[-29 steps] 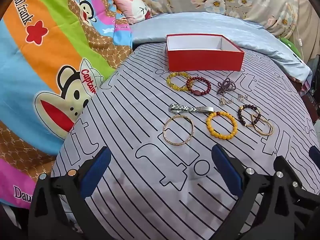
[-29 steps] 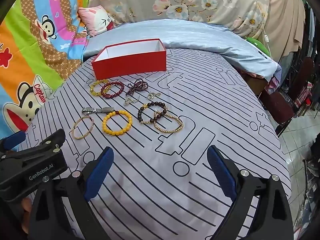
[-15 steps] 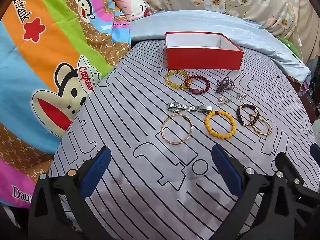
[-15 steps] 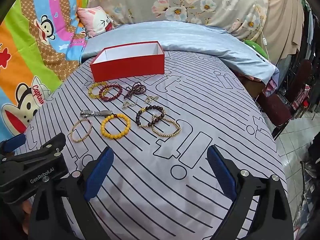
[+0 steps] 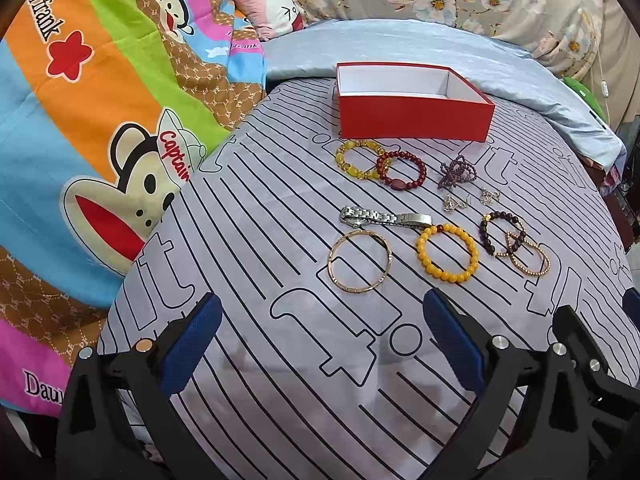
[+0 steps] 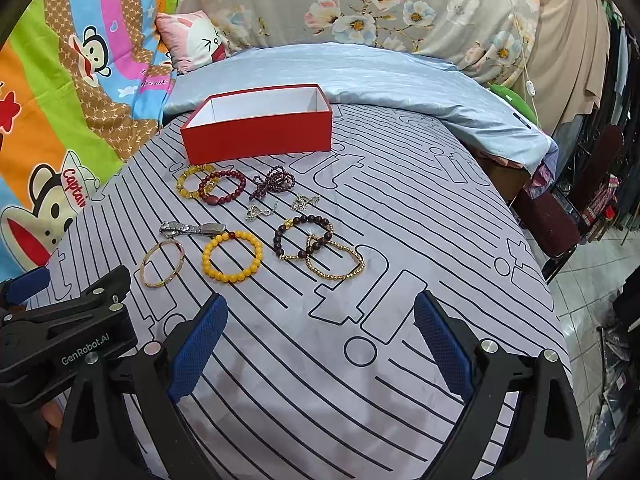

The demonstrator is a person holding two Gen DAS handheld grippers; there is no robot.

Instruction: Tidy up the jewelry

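Note:
An empty red box point(image 5: 414, 118) point(image 6: 258, 136) with a white inside sits at the far side of the striped sheet. In front of it lie a yellow bead bracelet point(image 5: 357, 159), a dark red bead bracelet point(image 5: 401, 171), a purple bead cluster point(image 5: 457, 171), a silver watch point(image 5: 384, 217) point(image 6: 192, 229), a gold bangle point(image 5: 359, 260) point(image 6: 163, 263), an orange bead bracelet point(image 5: 447, 253) point(image 6: 232, 256), a dark bead bracelet point(image 6: 303, 237) and a gold chain bracelet point(image 6: 335, 261). My left gripper point(image 5: 322, 340) and right gripper point(image 6: 320, 340) hover open near the front, both empty.
A colourful cartoon blanket point(image 5: 92, 128) lies to the left, and a pale blue quilt point(image 6: 360, 80) and a pink pillow point(image 6: 192, 42) behind the box. The bed's right edge drops to a tiled floor with a chair point(image 6: 568, 216). Small silver pieces point(image 6: 260, 212) lie mid-sheet.
Both grippers have drifted slightly, so the jewelry and box sit a little further left and up in view. Nothing on the bed has moved and both stay open.

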